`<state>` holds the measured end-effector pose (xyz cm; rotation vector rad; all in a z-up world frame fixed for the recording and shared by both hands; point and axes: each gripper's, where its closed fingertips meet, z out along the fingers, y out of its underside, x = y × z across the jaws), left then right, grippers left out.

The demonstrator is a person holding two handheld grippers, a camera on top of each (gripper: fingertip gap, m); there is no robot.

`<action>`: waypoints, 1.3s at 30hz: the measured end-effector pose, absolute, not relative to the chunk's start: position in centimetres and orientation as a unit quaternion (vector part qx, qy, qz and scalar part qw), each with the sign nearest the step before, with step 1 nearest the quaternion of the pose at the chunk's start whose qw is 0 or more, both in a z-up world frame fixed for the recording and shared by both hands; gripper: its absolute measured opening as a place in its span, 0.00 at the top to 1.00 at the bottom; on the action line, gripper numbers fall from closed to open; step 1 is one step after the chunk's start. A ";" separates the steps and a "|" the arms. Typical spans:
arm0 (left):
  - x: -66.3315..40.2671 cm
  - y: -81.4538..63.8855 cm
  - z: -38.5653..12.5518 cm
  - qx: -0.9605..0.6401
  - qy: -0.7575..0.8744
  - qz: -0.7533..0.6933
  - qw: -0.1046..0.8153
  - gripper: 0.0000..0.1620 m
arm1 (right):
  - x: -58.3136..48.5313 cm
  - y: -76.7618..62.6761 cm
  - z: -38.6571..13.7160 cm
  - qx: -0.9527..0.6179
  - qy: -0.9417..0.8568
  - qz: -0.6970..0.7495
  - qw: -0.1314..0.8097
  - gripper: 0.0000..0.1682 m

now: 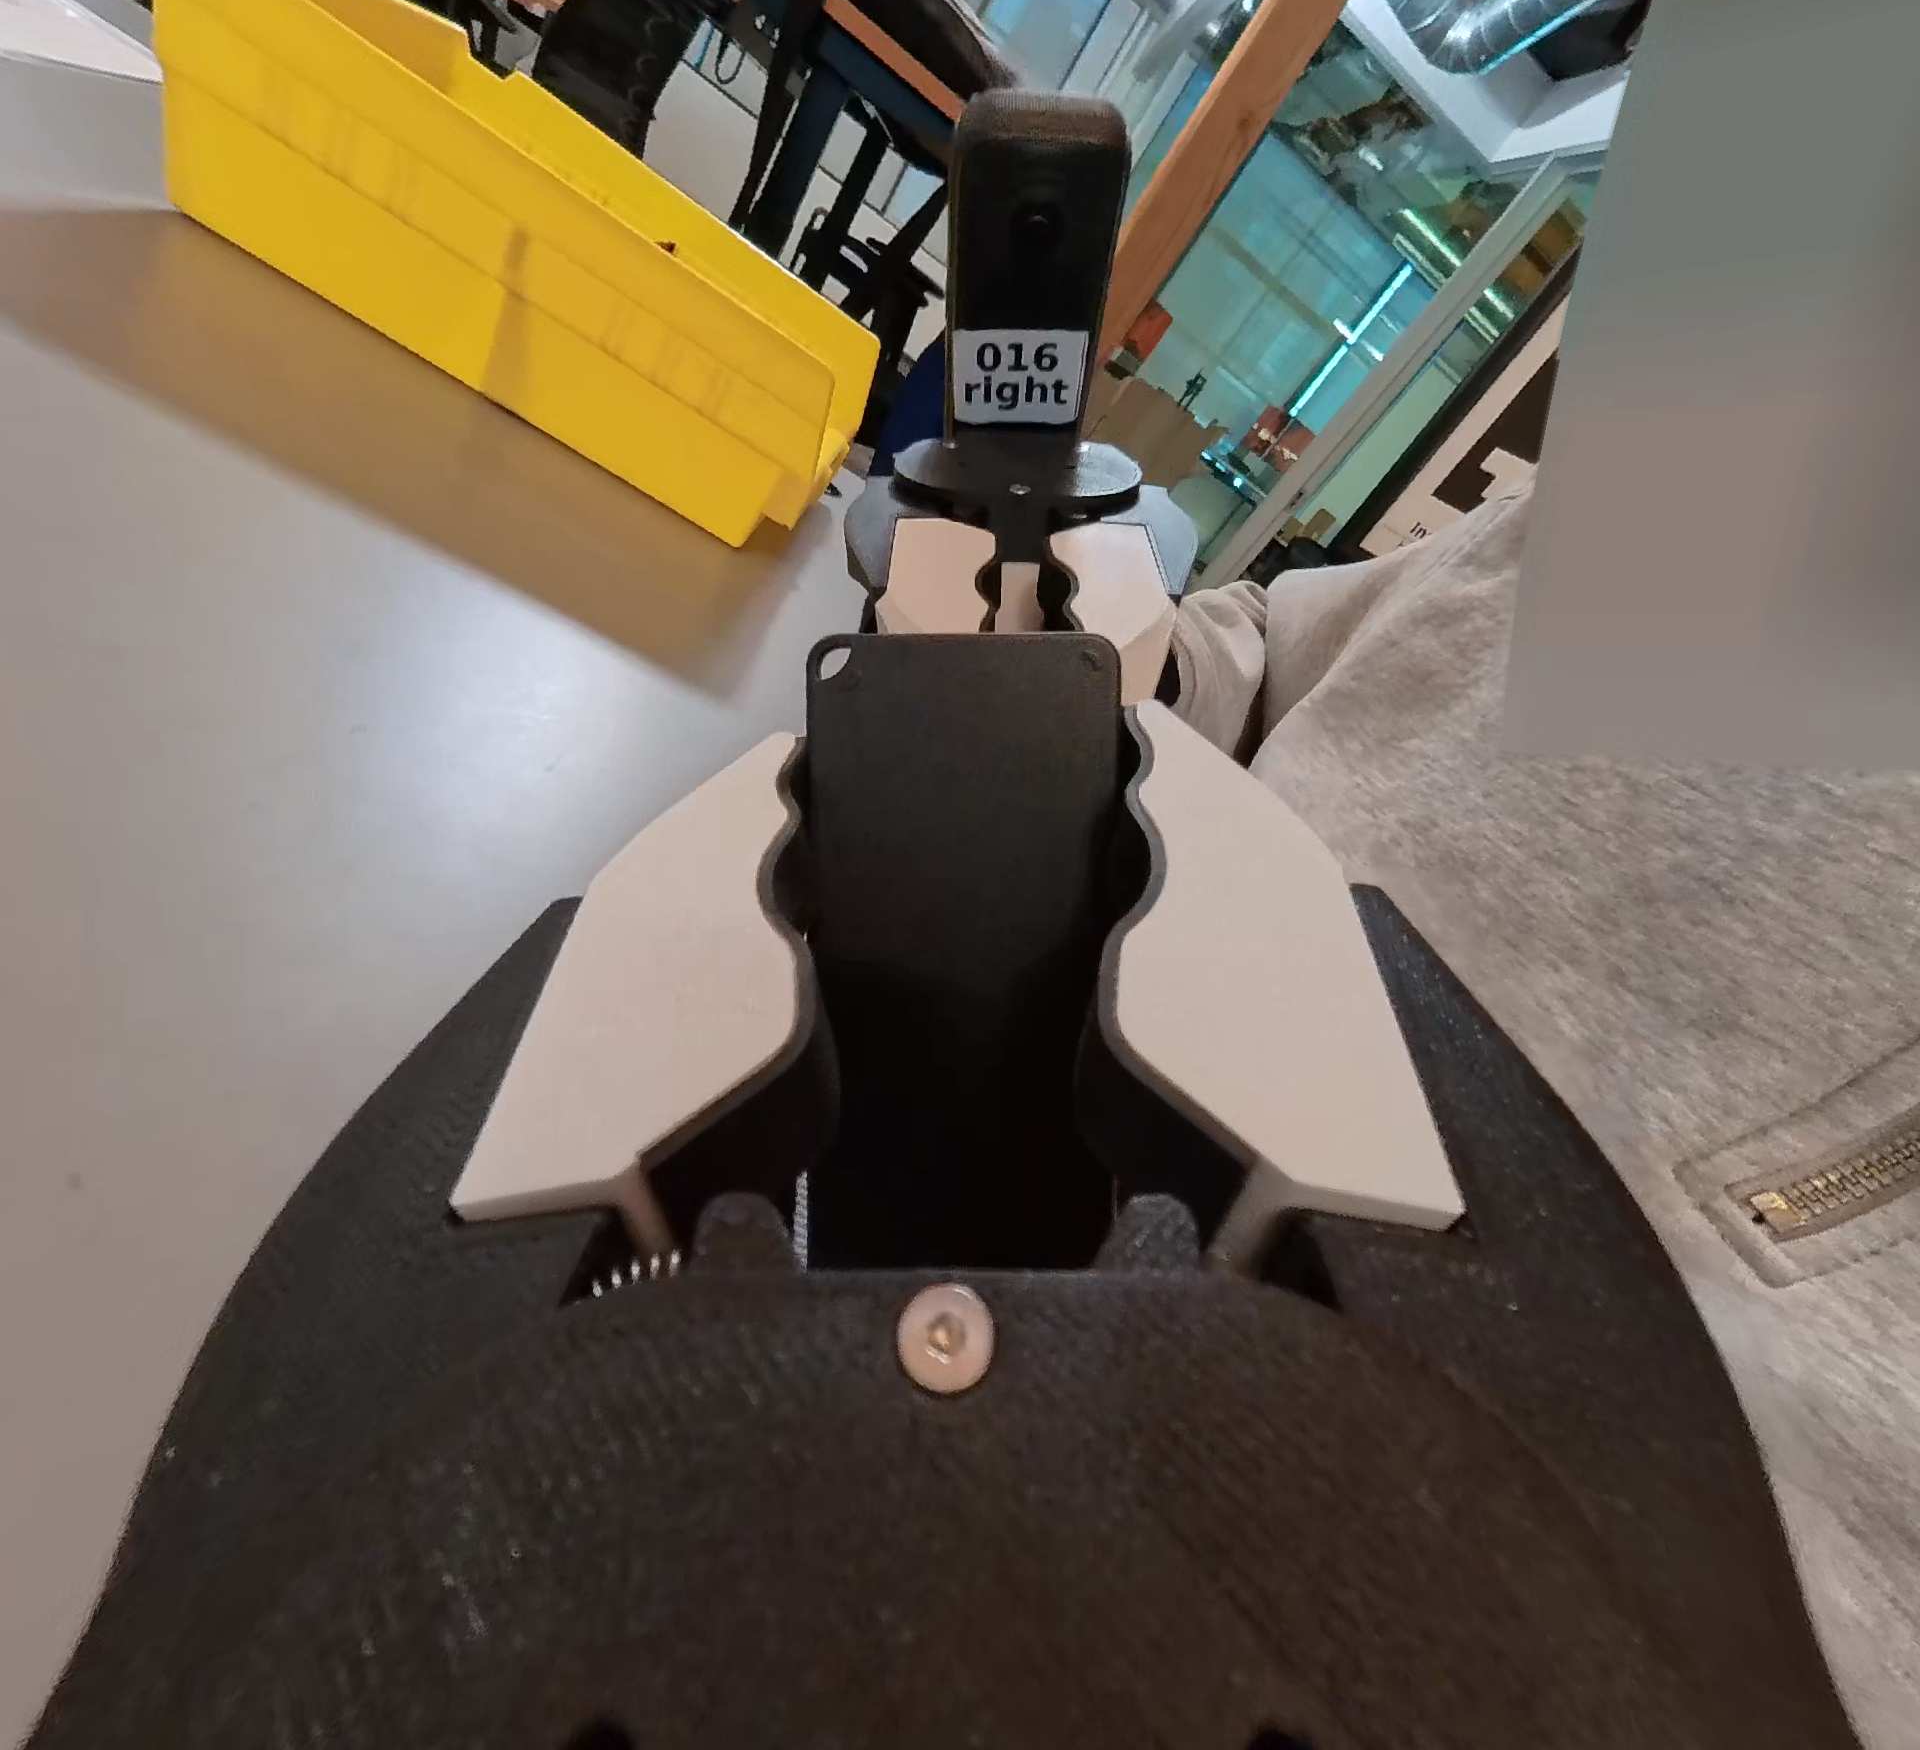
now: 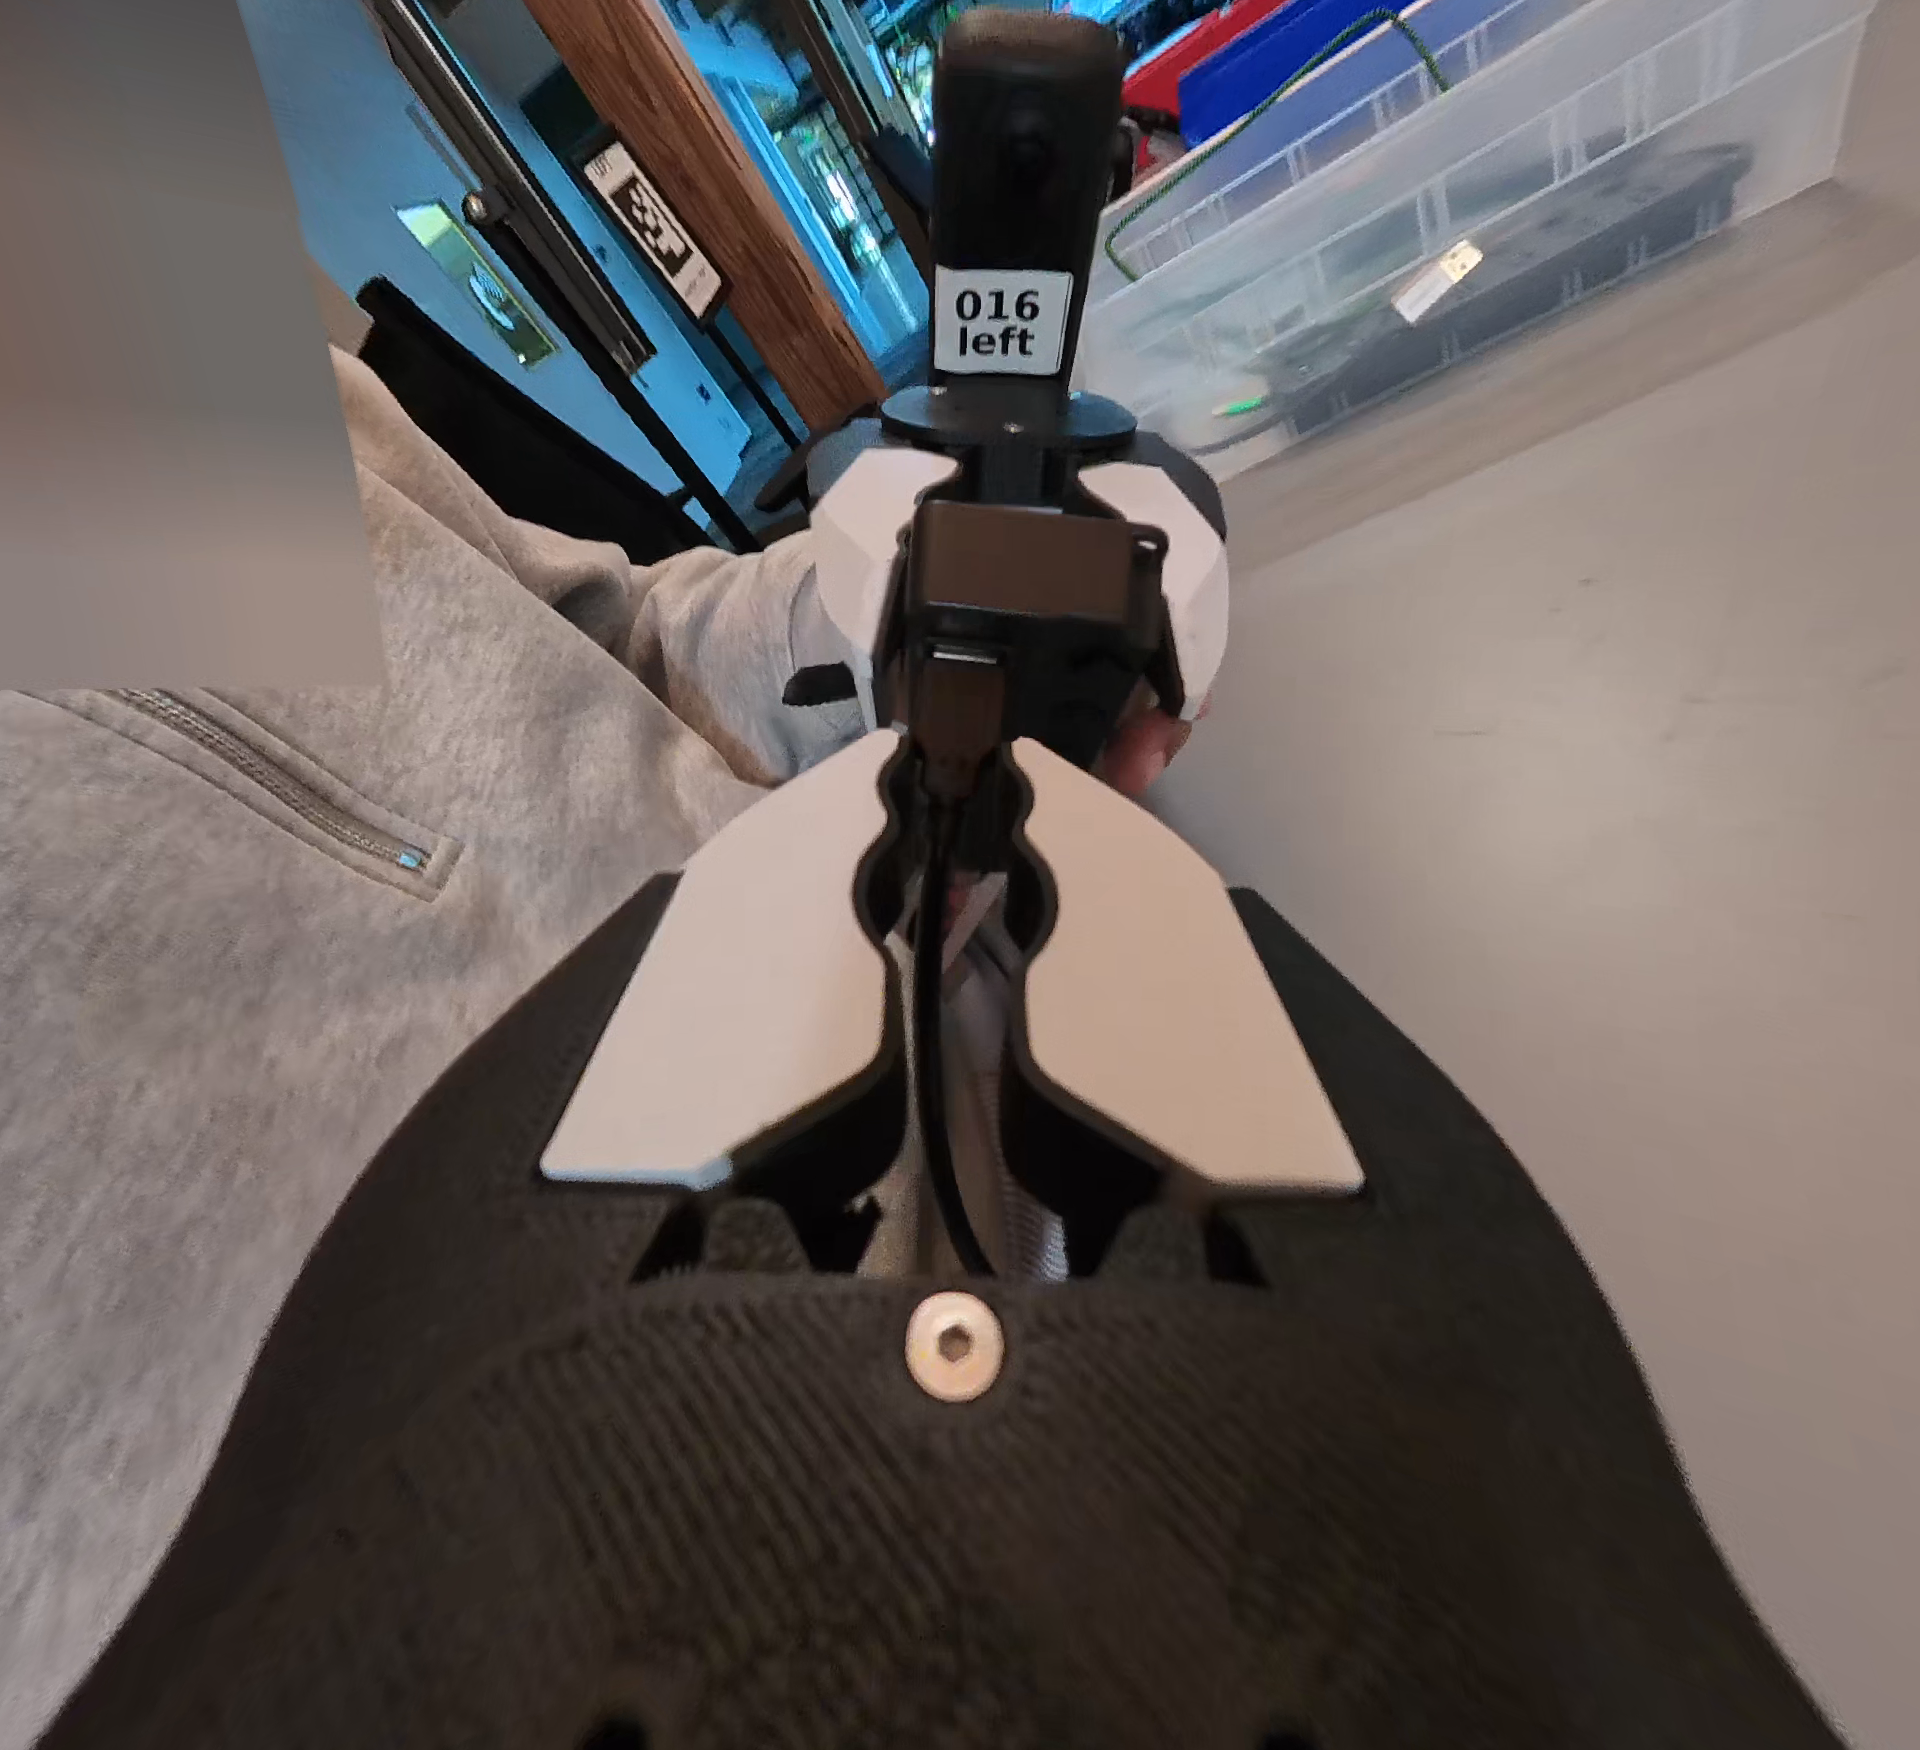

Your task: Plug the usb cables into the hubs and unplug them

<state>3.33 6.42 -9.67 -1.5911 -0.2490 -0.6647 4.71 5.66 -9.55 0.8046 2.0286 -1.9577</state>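
My left gripper [image 1: 961, 724] is shut on a flat black USB hub [image 1: 961, 827] and holds it above the grey table. My right gripper [image 2: 956, 755] is shut on a dark USB plug [image 2: 958, 708] whose black cable [image 2: 935, 1025] runs back between the fingers. The two grippers face each other tip to tip. In the right wrist view the plug's tip sits at a port in the hub's [image 2: 1023, 568] near end face, between the left gripper's white fingers [image 2: 1195, 599]. In the left wrist view the right gripper [image 1: 1023, 604] shows just beyond the hub; the plug is hidden there.
A yellow bin [image 1: 468, 246] stands on the table [image 1: 260, 713] to the left. A clear plastic bin [image 2: 1558, 142] with a silver USB plug [image 2: 1439, 282] and a green cable [image 2: 1299, 69] stands at the right. A person's grey sweater [image 1: 1558, 921] is close by. My two grippers' fingertips are within a few centimetres of each other.
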 end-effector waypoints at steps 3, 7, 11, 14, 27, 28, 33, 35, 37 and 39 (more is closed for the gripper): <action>3.4 6.4 -9.4 -0.689 -0.114 -0.300 0.649 0.64 | 4.7 5.7 -9.1 0.273 0.678 -0.676 0.096 0.91; 3.5 6.5 -9.4 -0.689 -0.114 -0.300 0.650 0.64 | 4.6 5.8 -8.8 0.279 0.666 -0.685 0.094 0.91; 3.5 6.5 -10.0 -0.693 -0.118 -0.303 0.644 0.64 | 4.5 5.9 -9.1 0.295 0.651 -0.689 0.120 0.91; 3.6 6.6 -10.0 -0.686 -0.122 -0.315 0.645 0.64 | 4.7 5.9 -9.2 0.297 0.647 -0.690 0.132 0.91; 3.8 6.9 -10.5 -0.691 -0.133 -0.314 0.637 0.64 | 4.9 5.9 -9.5 0.310 0.640 -0.691 0.130 0.91; 3.9 6.9 -10.8 -0.700 -0.128 -0.306 0.632 0.64 | 4.8 5.9 -9.6 0.313 0.641 -0.689 0.131 0.91; 5.2 7.2 -12.2 -0.730 -0.099 -0.293 0.609 0.64 | 4.6 6.2 -9.5 0.317 0.634 -0.691 0.140 0.91; 5.5 7.2 -12.2 -0.727 -0.098 -0.306 0.607 0.64 | 4.9 6.2 -9.5 0.313 0.642 -0.684 0.149 0.91; 5.6 7.3 -12.3 -0.732 -0.094 -0.304 0.603 0.64 | 5.1 6.3 -9.7 0.310 0.649 -0.678 0.148 0.91; 5.8 7.4 -12.6 -0.735 -0.096 -0.305 0.598 0.64 | 5.3 6.3 -10.0 0.314 0.652 -0.671 0.160 0.91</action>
